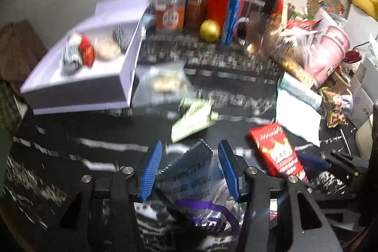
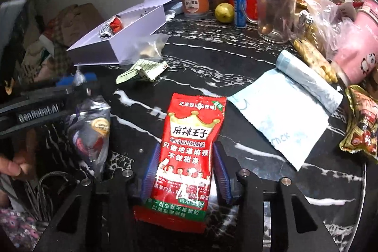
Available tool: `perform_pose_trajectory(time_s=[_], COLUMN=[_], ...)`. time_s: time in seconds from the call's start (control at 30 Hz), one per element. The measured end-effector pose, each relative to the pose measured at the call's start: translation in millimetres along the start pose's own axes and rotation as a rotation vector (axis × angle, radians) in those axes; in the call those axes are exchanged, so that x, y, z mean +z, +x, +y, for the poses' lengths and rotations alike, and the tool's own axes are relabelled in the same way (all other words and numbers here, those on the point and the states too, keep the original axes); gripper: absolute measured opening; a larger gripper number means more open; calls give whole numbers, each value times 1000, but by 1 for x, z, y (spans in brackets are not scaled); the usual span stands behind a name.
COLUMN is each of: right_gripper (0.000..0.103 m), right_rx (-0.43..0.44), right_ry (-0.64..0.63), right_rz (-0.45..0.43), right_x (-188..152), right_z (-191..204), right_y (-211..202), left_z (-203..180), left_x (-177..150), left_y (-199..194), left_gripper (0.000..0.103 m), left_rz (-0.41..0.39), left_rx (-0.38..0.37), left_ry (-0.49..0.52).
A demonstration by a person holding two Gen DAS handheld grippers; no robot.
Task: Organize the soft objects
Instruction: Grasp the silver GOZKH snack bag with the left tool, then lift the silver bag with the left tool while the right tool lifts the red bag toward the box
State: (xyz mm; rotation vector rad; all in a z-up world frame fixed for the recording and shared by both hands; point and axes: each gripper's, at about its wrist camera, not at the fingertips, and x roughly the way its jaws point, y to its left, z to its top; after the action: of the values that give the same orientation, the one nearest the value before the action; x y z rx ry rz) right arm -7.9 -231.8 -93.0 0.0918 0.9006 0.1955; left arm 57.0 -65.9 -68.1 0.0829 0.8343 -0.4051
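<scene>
Two grippers each pinched a soft snack: left gripper (image 1: 189, 169) clamped a silvery pouch (image 2: 91, 131), right gripper (image 2: 185, 172) squeezed the red packet (image 2: 189, 152), apparently bound for the white box (image 1: 78, 91)

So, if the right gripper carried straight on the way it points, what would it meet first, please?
The right gripper already straddles the red packet. Beyond it lies bare table, then probably the folded green wrapper, though depth is unclear.

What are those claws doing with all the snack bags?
A person is tidying soft snack packets on a black marble table. The left claw has a shiny clear-and-purple packet between its blue pads. The right claw straddles a red spicy-snack packet. A white open box already holds some small wrapped things.
</scene>
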Motion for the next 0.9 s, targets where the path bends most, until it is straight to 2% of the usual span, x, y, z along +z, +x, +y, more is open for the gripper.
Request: perform_pose_trajectory(time_s=[0.1, 0.2, 0.4, 0.5, 0.63, 0.73, 0.9], right_gripper=[45, 45, 45, 45, 45, 45, 45], right_rx=[5, 7, 3, -4, -6, -10, 5], right_ry=[10, 17, 16, 8, 8, 8, 21], right_rz=[-5, -13, -22, -22, -19, -15, -9], right_x=[0, 1, 3, 3, 1, 0, -2], right_z=[-1, -2, -4, -5, -7, -7, -9], right_y=[-2, -3, -8, -10, -12, -14, -19], left_z=[-5, -14, -11, -5, -3, -7, -23], left_x=[9, 13, 11, 5, -6, -11, -9], left_y=[-10, -13, -24, -31, -27, -21, -29], left_gripper=[49, 49, 49, 49, 49, 49, 49], left_rz=[-76, -102, -95, -68, -23, 24, 11], left_rx=[-6, -16, 0, 0, -30, -63, -120], left_ry=[24, 53, 16, -36, -48, -7, 147])
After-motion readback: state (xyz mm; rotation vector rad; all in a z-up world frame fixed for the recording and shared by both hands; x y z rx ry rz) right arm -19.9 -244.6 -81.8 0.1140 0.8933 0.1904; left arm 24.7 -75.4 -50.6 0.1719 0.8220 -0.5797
